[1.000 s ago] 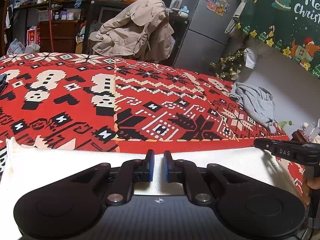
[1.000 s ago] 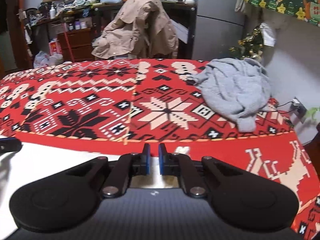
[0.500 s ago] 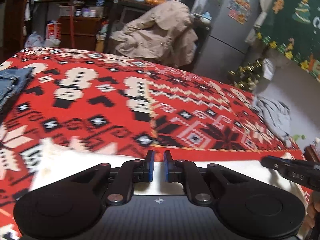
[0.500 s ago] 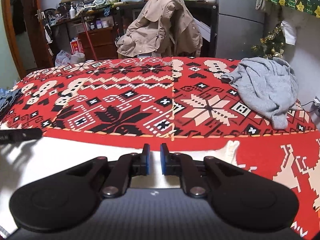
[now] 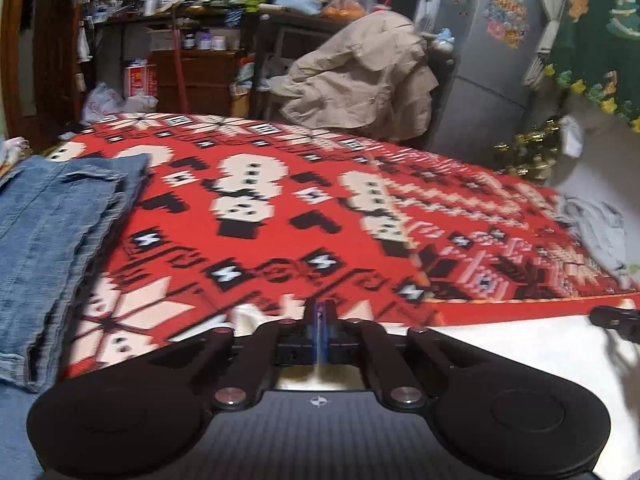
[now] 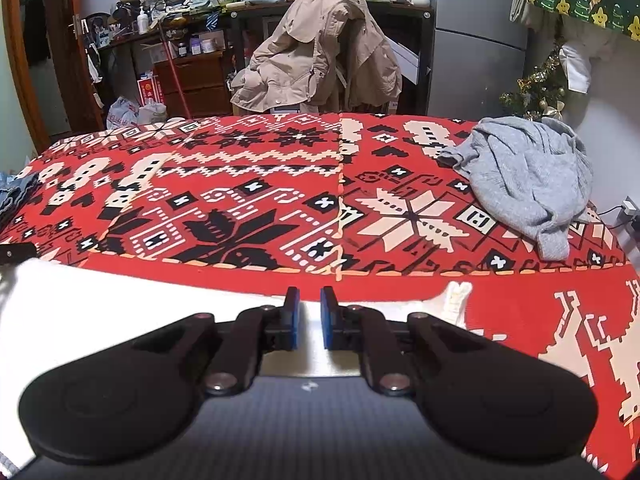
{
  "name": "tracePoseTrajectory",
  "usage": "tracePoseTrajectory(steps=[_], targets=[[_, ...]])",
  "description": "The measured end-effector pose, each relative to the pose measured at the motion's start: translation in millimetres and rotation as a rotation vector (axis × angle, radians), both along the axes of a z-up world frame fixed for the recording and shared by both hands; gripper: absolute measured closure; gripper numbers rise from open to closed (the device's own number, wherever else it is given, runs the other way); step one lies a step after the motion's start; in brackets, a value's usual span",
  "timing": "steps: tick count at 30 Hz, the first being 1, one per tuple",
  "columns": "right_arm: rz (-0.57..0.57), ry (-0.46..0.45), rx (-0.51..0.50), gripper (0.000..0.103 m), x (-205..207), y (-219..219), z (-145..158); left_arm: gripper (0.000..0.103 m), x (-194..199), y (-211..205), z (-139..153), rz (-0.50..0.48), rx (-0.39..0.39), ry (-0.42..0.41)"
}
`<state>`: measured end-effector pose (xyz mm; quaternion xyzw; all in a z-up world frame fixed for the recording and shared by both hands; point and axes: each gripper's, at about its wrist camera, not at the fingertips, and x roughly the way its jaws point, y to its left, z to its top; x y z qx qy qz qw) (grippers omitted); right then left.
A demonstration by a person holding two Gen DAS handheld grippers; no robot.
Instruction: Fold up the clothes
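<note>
A white garment [image 5: 520, 352] lies flat along the near edge of the red patterned blanket [image 5: 280, 248]. My left gripper [image 5: 320, 314] sits at the garment's far left edge with its blue pads pressed together, apparently pinching the cloth. The left wrist view is blurred by motion. My right gripper [image 6: 309, 314] hovers low over the white garment [image 6: 120, 308] near its right end. Its pads stand a narrow gap apart, with white cloth showing between them. A small white flap [image 6: 456, 300] sticks out beside it. Each view catches the other gripper's black tip at its edge.
Folded blue jeans [image 5: 52, 232] lie on the blanket's left side. A crumpled grey sweater [image 6: 528, 176] sits at the far right. Beyond the bed stand a chair draped with a beige jacket [image 6: 320, 48], cluttered shelves, a grey fridge [image 6: 476, 40] and a small tinsel tree [image 6: 536, 88].
The left gripper's pads have closed from a narrow gap to touching, and its view has swung left to take in the jeans. The right gripper stays slightly open, with little shift.
</note>
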<state>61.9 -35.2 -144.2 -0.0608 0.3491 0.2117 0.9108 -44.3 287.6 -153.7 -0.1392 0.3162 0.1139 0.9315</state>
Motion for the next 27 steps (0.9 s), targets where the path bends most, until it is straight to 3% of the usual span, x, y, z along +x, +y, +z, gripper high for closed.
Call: tracePoseTrajectory(steps=[5, 11, 18, 21, 27], targets=[[0.007, -0.006, 0.008, 0.091, -3, 2, 6, 0.097, -4, -1, 5, 0.014, 0.020, -0.007], [0.111, 0.004, 0.074, 0.092, -13, 29, 16, 0.096, -1, -23, 12, -0.094, -0.017, -0.044], [0.189, 0.021, 0.051, 0.092, -18, 67, 7, 0.100, 1, -13, 1, -0.054, -0.026, -0.020], [0.211, 0.022, 0.048, 0.092, -20, 75, 5, 0.098, -2, -11, 4, -0.012, 0.029, -0.002], [0.256, 0.023, 0.041, 0.093, -22, 91, 3, 0.097, -8, -10, 9, -0.031, -0.058, -0.045]])
